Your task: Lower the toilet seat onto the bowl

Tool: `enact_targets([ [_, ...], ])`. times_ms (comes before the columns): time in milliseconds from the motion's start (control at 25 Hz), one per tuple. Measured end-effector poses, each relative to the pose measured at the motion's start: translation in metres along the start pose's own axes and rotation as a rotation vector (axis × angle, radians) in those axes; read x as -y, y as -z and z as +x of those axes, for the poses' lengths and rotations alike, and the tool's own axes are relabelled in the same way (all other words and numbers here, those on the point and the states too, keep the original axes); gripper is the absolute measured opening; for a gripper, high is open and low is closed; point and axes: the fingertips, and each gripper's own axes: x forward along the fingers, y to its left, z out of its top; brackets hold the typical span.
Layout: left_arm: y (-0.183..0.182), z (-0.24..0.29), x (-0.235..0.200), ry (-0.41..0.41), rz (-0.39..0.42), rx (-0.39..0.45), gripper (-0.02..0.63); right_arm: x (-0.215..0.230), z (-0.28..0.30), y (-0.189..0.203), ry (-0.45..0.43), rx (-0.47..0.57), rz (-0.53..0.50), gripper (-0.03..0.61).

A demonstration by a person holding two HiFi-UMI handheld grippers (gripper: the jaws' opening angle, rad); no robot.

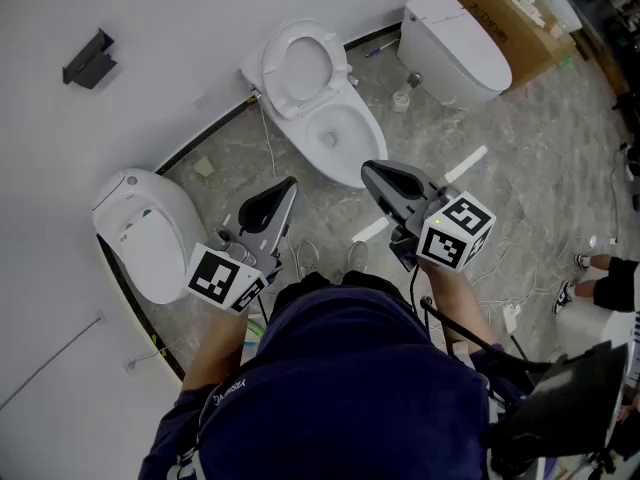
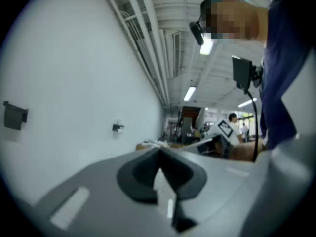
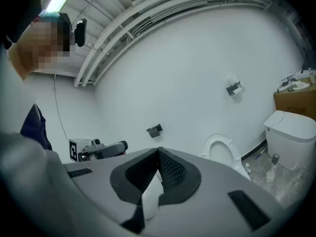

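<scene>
Against the white wall in the head view stand three toilets. The middle toilet (image 1: 335, 133) has its toilet seat (image 1: 300, 68) raised, leaning back toward the wall, with the bowl open below it. A closed toilet (image 1: 150, 228) sits to its left and another closed one (image 1: 455, 48) to its right, beside a cardboard box (image 1: 500, 13). The left hand-held gripper (image 1: 288, 185) and the right hand-held gripper (image 1: 370, 170) both hover above the grey floor (image 1: 500, 198), well short of the seat, and touch nothing.

Seen from the left gripper view, the left hand-held gripper (image 2: 159, 154) has its jaws brought together at the tips with nothing between them. It faces along the wall, where a black holder (image 2: 15, 115) is mounted.

Seen from the right gripper view, the right hand-held gripper (image 3: 158, 152) is fully closed and empty. Beyond it the raised toilet seat (image 3: 219, 149) stands upright against the wall, well apart from the jaws. The left hand-held gripper (image 3: 101, 149) shows at the left.
</scene>
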Motion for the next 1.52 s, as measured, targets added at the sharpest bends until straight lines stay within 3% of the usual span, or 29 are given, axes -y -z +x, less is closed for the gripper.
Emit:
enact_targets([
  [400, 0.000, 0.017, 0.013, -0.040, 0.012, 0.006, 0.005, 0.016, -0.014, -0.001, -0.037, -0.004, 0.007, 0.008],
  [1040, 0.000, 0.041, 0.044, -0.115, 0.036, 0.020, 0.005, 0.064, -0.059, 0.002, -0.062, -0.013, 0.110, 0.009],
  [1520, 0.009, 0.061, -0.020, -0.114, 0.001, 0.017, 0.005, 0.107, -0.007, 0.007, -0.025, -0.067, 0.173, 0.008],
])
